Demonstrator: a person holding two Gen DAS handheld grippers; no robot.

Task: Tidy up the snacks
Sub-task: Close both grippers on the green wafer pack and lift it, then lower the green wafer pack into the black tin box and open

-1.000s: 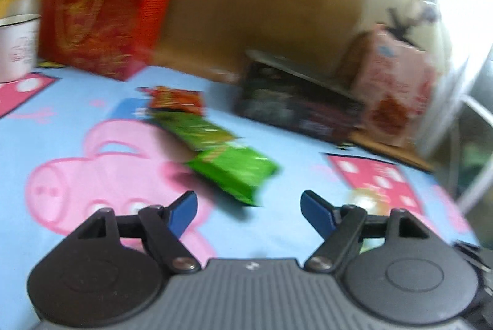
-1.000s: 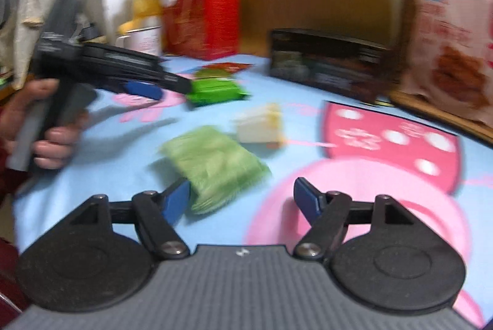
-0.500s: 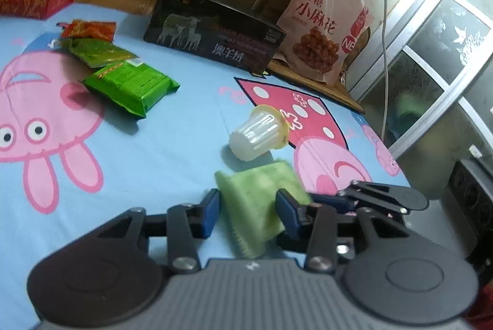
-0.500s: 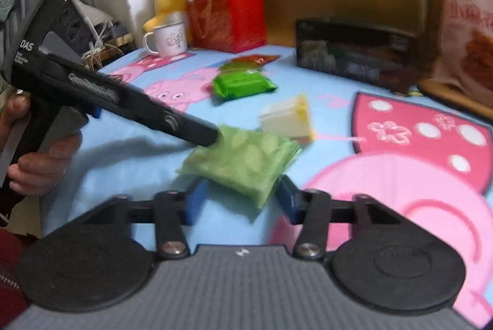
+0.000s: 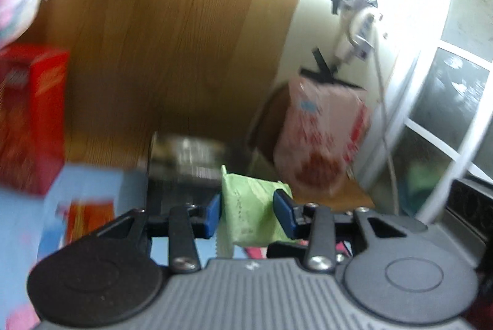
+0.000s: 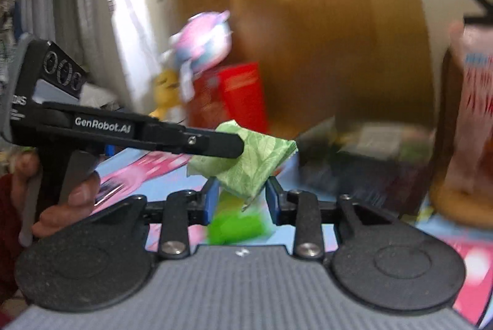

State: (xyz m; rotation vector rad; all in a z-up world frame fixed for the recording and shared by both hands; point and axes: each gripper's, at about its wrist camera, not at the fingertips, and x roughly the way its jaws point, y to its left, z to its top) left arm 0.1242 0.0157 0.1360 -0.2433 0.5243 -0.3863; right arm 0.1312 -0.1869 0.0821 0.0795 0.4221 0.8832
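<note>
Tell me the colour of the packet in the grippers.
Pale green packet with a leaf pattern, clearest in the right wrist view.

- Left gripper [image 5: 248, 214]: black, ribbed grey top, 2 blue pads [image 5: 212, 216], silver screws; white "GenRobot.AI" lettering on its side.
- Right gripper [image 6: 242, 200]: same build.
- Left hand [image 6: 66, 203]: bare skin, dark red sleeve beside the handle.

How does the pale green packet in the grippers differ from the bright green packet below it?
The pale green packet is lifted off the cloth, pinched by the left gripper and the right gripper; the bright green packet lies on the blue cloth, ungripped. The first is muted and leaf-patterned, the second vivid and blurred. Both are green snack packs.
</note>
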